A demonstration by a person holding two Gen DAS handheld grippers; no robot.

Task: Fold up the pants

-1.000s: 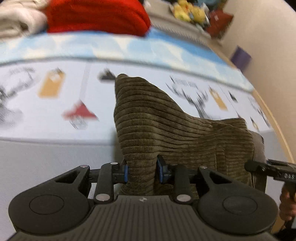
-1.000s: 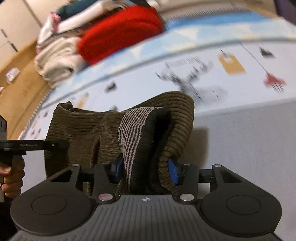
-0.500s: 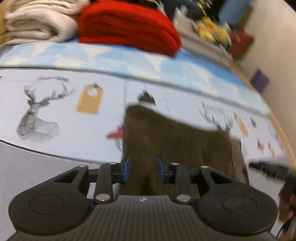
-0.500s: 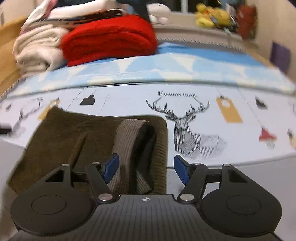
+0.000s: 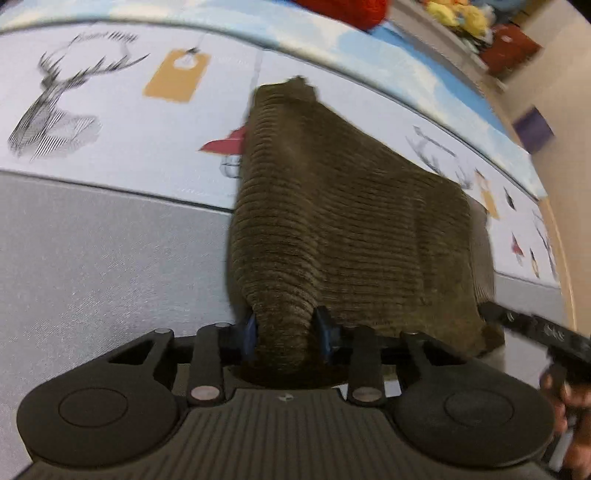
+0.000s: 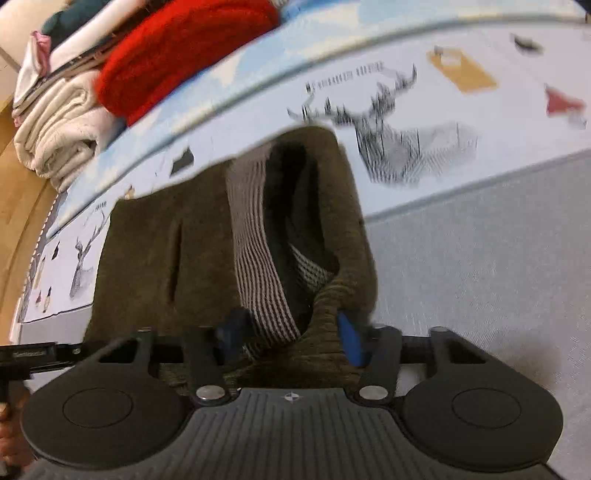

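The pants (image 5: 343,221), brown corduroy and folded into a thick bundle, hang lifted between the 2 grippers over a bedsheet (image 5: 110,155) printed with deer heads, tags and small red shapes. The left gripper (image 5: 286,334) pinches 1 gathered edge of the cloth between its blue pads; the fabric spreads away from it toward the far corner, which rises to a point against the sheet. In the right wrist view the right gripper (image 6: 291,338) clamps the waistband end of the pants (image 6: 207,236), where a striped lining and a dark opening show (the ribbed band runs straight down into the jaws). Both tools are closed on the garment, with cloth bulging out past the pads.

Beneath the near part of the bundle lies a plain gray cover (image 6: 480,258). At the far side of the bed, 1 red folded knit (image 6: 177,62) rests against a stack of cream and white folded linens (image 6: 59,133). In the left wrist view 1 cluster of yellow soft toys (image 5: 458,14) sits on a ledge, with 1 purple box (image 5: 533,127) by the wall. Nothing lies on the sheet in front of the pants. Each view shows the other handle at its edge.
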